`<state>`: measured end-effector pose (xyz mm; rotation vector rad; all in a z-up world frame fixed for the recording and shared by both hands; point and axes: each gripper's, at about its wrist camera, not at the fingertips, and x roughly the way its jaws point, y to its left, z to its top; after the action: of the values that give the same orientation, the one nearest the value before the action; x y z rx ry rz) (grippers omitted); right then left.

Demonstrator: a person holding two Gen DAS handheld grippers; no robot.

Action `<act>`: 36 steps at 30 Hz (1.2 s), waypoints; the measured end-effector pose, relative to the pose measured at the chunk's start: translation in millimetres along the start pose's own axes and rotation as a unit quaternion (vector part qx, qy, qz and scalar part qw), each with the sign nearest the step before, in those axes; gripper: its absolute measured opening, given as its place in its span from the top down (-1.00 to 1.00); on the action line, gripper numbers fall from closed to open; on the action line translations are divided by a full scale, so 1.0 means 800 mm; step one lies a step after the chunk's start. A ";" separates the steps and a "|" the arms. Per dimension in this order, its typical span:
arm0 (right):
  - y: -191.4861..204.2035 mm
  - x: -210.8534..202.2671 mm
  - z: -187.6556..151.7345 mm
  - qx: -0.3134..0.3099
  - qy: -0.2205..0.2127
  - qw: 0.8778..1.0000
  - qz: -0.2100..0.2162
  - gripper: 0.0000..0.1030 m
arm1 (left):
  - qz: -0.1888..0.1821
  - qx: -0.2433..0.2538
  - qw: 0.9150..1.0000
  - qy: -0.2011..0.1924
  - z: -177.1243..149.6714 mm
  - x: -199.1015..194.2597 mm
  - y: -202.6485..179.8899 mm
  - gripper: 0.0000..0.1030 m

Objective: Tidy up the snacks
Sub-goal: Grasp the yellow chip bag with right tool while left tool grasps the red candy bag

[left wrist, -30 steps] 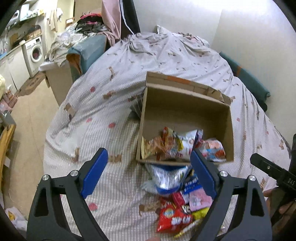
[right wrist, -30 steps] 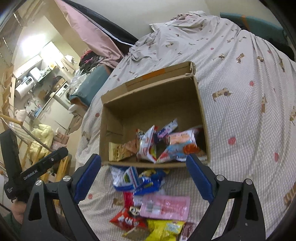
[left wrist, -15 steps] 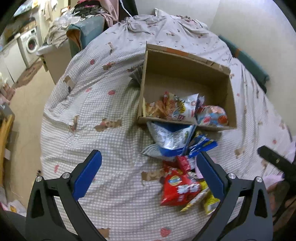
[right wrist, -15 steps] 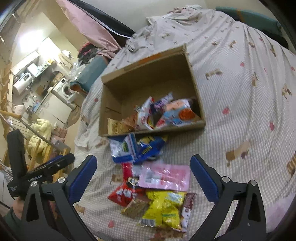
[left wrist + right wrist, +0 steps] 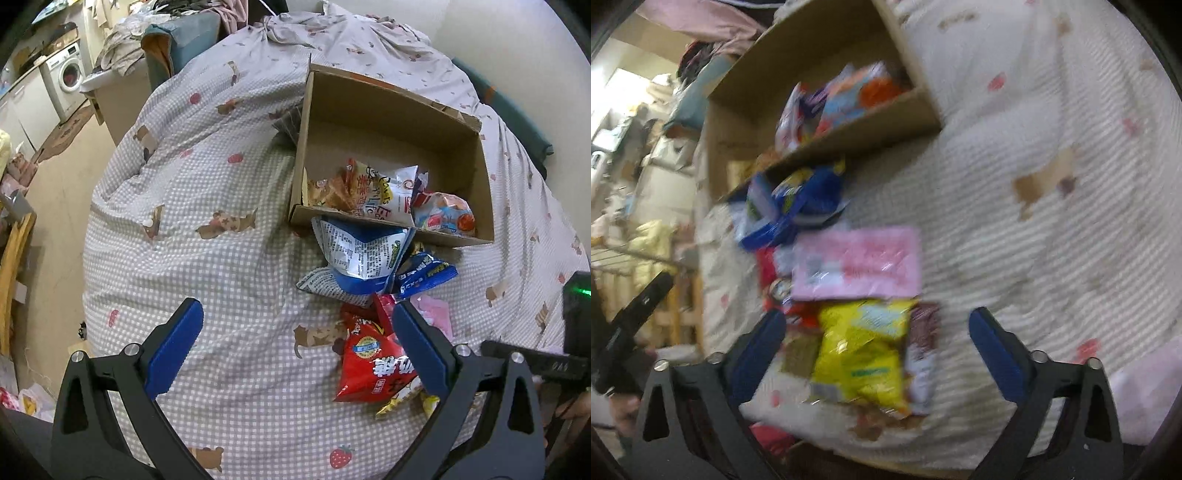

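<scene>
A: Yellow bag (image 5: 864, 350) first, the crinkly one lying on the bed (image 5: 1034, 221) between the jaws of your right gripper (image 5: 877, 354). Those jaws have just been closing in, yet they stand spread on either side of the bag and nothing is pinched.

B: Where should the pads land?

A: My judgement: straddle the bag across its short width and come down low, so you catch the plump middle instead of a slippery sealed edge. A brown packet (image 5: 923, 343) lies touching its right side and a pink packet (image 5: 857, 264) sits just above it, so keep the right pad between yellow and brown or you may lift 2 things.

B: And the left gripper (image 5: 297, 347)?

A: Its jaws are spread wide over bare bedspread, holding nothing, with the red bag (image 5: 373, 363) beside its right finger. Keep it clear of the pile.

B: Where does the bag go?

A: Into the cardboard box (image 5: 388, 107) at the far side of the pile; several packets sit along its near wall, and the back looks free. The right view is blurred, so slow down before you squeeze.
</scene>
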<state>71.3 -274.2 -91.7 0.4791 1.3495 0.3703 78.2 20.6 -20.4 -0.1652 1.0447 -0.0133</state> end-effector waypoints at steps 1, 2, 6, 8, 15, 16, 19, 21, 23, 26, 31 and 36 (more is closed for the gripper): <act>0.005 0.006 -0.002 -0.008 0.013 1.000 0.000 -0.50 | -0.001 0.000 1.000 0.001 0.000 0.000 0.000 -0.96; 0.010 0.011 -0.005 -0.016 0.021 1.000 -0.005 -0.41 | -0.001 0.001 1.000 0.001 0.000 0.001 0.000 -0.96; 0.025 0.040 -0.013 -0.045 0.064 0.996 -0.042 -0.33 | 0.000 -0.002 1.000 0.005 0.000 0.002 0.001 -0.96; 0.032 0.056 -0.018 -0.061 0.082 0.992 -0.071 -0.32 | 0.001 -0.005 1.000 0.007 0.001 0.003 0.003 -0.96; 0.055 0.096 -0.030 -0.117 0.111 0.977 -0.138 -0.32 | 0.001 -0.006 1.000 0.013 0.000 0.008 0.003 -0.96; 0.056 0.095 -0.030 -0.120 0.109 0.977 -0.138 -0.25 | 0.001 -0.005 1.000 0.013 0.000 0.008 0.002 -0.96; 0.053 0.080 -0.026 -0.106 0.097 0.983 -0.114 -0.08 | 0.001 -0.003 1.000 0.017 -0.001 0.010 0.001 -0.96; 0.047 0.061 -0.023 -0.092 0.082 0.988 -0.092 -0.05 | 0.001 -0.004 1.000 0.022 -0.002 0.012 0.001 -0.96; 0.038 0.036 -0.020 -0.067 0.057 0.994 -0.059 -0.05 | -0.002 -0.008 0.999 0.031 -0.003 0.017 0.001 -0.96; 0.027 0.007 -0.015 -0.041 0.021 0.999 -0.015 -0.05 | -0.002 -0.005 0.999 0.042 -0.006 0.023 -0.002 -0.96; 0.021 -0.037 -0.001 -0.015 -0.048 0.996 0.073 -0.05 | -0.019 -0.003 0.997 0.070 -0.012 0.039 -0.009 -0.96; 0.028 -0.060 0.011 -0.028 -0.097 0.993 0.059 -0.05 | -0.045 0.009 0.991 0.122 -0.024 0.069 -0.033 -0.96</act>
<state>71.8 -280.9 -38.5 0.5358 1.1228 0.4457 91.5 -13.2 -73.4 -0.1976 1.2799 -0.1266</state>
